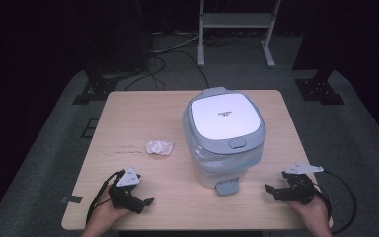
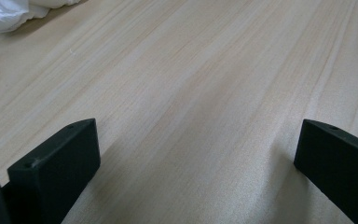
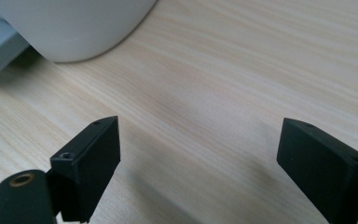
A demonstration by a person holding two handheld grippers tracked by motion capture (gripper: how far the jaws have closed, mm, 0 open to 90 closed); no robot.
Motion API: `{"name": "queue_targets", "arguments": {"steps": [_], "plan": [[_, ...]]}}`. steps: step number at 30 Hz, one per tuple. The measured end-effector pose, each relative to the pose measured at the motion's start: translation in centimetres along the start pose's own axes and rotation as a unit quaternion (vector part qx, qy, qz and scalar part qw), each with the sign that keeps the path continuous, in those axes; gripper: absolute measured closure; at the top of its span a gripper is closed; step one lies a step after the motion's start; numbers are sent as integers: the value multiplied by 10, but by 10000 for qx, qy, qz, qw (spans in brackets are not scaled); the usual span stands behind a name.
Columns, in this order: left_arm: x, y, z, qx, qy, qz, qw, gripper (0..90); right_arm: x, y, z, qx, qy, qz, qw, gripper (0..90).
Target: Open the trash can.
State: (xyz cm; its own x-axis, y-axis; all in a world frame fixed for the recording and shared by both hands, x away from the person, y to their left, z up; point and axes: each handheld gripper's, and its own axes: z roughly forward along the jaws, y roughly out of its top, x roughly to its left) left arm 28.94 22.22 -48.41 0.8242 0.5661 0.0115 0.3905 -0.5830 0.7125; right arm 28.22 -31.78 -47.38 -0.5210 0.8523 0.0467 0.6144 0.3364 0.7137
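Both grippers are resting low over the wooden table (image 1: 128, 123) near its front edge, the left gripper (image 1: 145, 201) and the right gripper (image 1: 269, 188) each standing with jaws spread wide and nothing between them. A lidded white pedal bin (image 1: 224, 138) is sitting between them, farther back, with its grey pedal (image 1: 227, 186) facing the person. A crumpled white wrapper (image 1: 159, 147) is lying just left of the bin, beyond the left gripper.

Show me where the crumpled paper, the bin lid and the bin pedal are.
crumpled paper (image 1: 159, 147), high view, middle of the wad.
bin lid (image 1: 224, 116), high view, white top panel.
bin pedal (image 1: 227, 187), high view, grey foot plate.
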Motion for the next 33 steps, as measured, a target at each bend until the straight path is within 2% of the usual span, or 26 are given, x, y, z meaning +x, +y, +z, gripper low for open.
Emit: {"name": "queue_targets", "arguments": {"steps": [5, 13, 14, 15, 16, 18, 20, 26, 28, 30, 31, 32, 33], "plan": [[0, 0, 0, 0, 1, 0, 10000, 0, 1, 5, -4, -99, 119, -36, 9999, 156], [0, 0, 0, 0, 8, -8, 10000, 0, 3, 11, -12, -234, 272, -81, 9993, 271], [0, 0, 0, -1, 9, -7, 10000, 0, 2, 13, -14, -280, 363, -82, 9989, 315], [0, 0, 0, -1, 9, -7, 10000, 0, 2, 13, -14, -280, 363, -82, 9989, 315], [0, 0, 0, 0, 9, -7, 10000, 0, 0, 15, -16, -291, 503, -47, 9983, 362], [0, 0, 0, 0, 9, -7, 10000, 0, 0, 16, -16, -292, 539, -38, 9981, 372], [0, 0, 0, -2, 9, -6, 10000, 0, -2, 18, -19, -309, 695, -2, 9971, 432], [0, 0, 0, 0, 9, -6, 10000, 0, -1, 23, -25, -388, 752, -65, 9964, 505], [0, 0, 0, 0, 9, -7, 10000, 0, 0, 27, -28, -422, 797, -113, 9959, 581], [0, 0, 0, 0, 9, -7, 10000, 0, 0, 28, -30, -440, 831, -130, 9955, 599], [0, 0, 0, -1, 9, -7, 10000, 0, 1, 30, -32, -474, 877, -145, 9949, 665], [0, 0, 0, -1, 9, -7, 10000, 0, 1, 32, -33, -504, 909, -163, 9945, 693], [0, 0, 0, 0, 9, -7, 10000, 0, 1, 32, -33, -504, 909, -163, 9945, 693]]}}
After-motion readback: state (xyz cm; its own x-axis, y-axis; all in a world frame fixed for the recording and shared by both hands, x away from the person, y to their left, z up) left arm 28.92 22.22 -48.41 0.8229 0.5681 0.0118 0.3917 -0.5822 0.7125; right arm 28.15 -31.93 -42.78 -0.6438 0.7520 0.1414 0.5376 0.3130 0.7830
